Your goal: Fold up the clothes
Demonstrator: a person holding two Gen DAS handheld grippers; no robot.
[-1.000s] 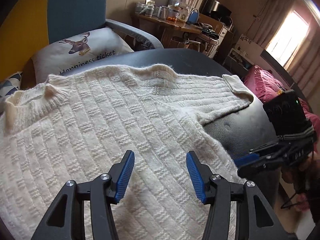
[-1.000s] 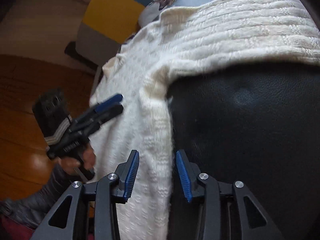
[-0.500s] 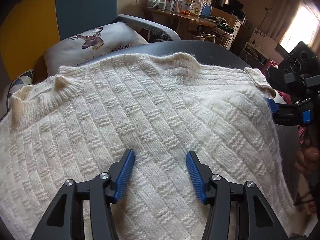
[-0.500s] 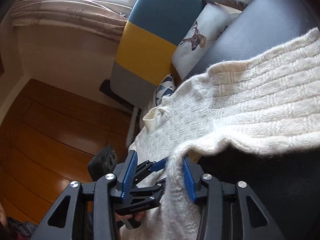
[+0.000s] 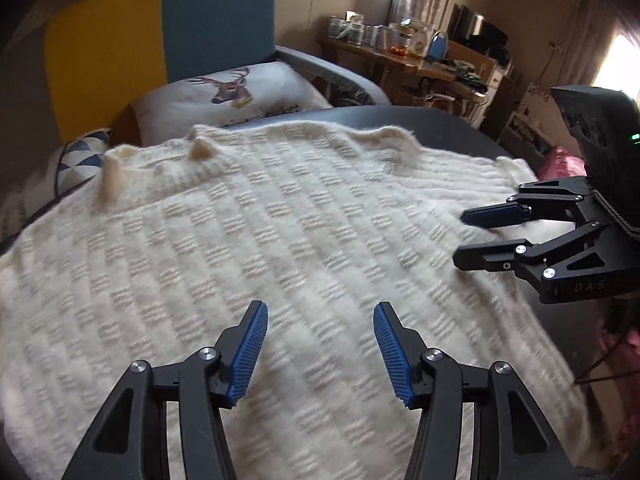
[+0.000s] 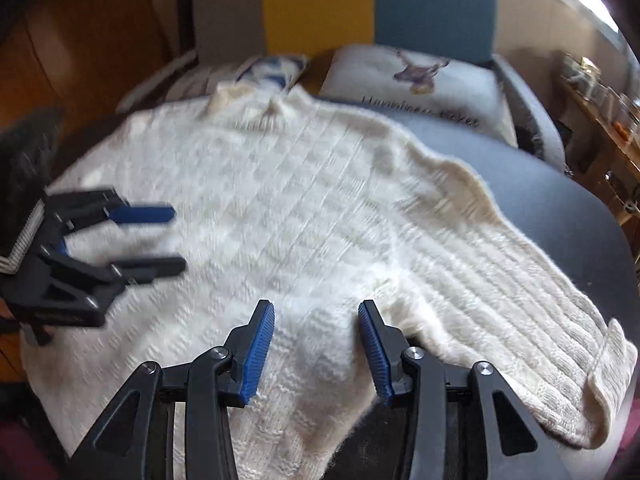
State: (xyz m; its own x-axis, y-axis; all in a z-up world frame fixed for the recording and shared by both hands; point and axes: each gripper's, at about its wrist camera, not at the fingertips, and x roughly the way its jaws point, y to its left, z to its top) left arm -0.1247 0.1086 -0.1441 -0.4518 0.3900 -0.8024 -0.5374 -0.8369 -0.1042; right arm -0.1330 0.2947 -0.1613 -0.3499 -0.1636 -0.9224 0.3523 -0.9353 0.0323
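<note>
A cream knitted sweater [image 5: 300,220] lies spread over a dark round table [image 5: 440,124], its collar at the far left and one sleeve [image 6: 520,300] stretched toward the right edge. My left gripper [image 5: 319,308] hovers open over the sweater's body with nothing between its fingers; the right wrist view shows it [image 6: 178,240] at the left. My right gripper [image 6: 316,306] points down at the armpit, jaws apart, with a hump of knit lying between the fingers; no squeeze shows. From the left wrist view it [image 5: 460,237] sits at the sweater's right edge.
Behind the table stands a yellow and blue armchair [image 5: 160,40] with a deer cushion [image 5: 240,92]. A cluttered wooden desk [image 5: 400,52] is at the back right. Pink fabric [image 5: 560,164] lies beyond the table's right rim. Wooden floor [image 6: 60,40] shows on the left.
My right gripper rolled and swung from the sweater's hanging side edge up over the table, now at the armpit. The sweater body now covers the table's right part. My left gripper shifted over it.
</note>
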